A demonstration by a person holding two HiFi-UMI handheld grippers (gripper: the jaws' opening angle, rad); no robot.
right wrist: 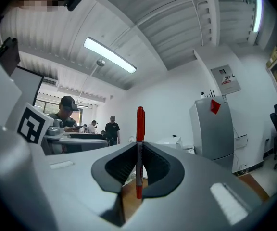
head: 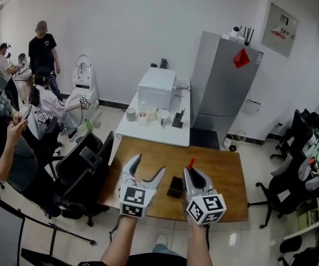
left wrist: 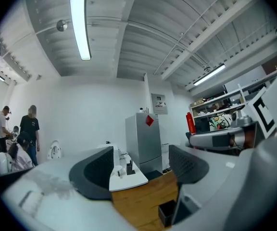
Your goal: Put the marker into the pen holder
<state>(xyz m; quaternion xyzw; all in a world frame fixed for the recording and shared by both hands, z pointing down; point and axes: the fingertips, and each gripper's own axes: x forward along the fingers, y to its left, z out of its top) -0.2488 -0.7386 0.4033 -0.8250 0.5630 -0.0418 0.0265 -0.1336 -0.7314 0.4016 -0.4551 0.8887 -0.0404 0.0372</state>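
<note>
A red marker (head: 191,163) stands upright between the jaws of my right gripper (head: 192,170), which is shut on it. In the right gripper view the marker (right wrist: 140,129) sticks up above the pads and down below them, with the right gripper (right wrist: 139,170) clamped on its middle. The black pen holder (head: 175,187) sits on the wooden table (head: 226,176), between and below both grippers. My left gripper (head: 149,164) is open and empty, held left of the holder. In the left gripper view the pen holder (left wrist: 167,213) shows low between the jaws of the left gripper (left wrist: 143,170).
A white table (head: 159,132) with a white box and small items stands behind the wooden table, and a grey fridge (head: 223,87) beside it. Black office chairs (head: 85,165) crowd the table's left edge. People (head: 43,49) are at the far left. More chairs (head: 292,187) stand at the right.
</note>
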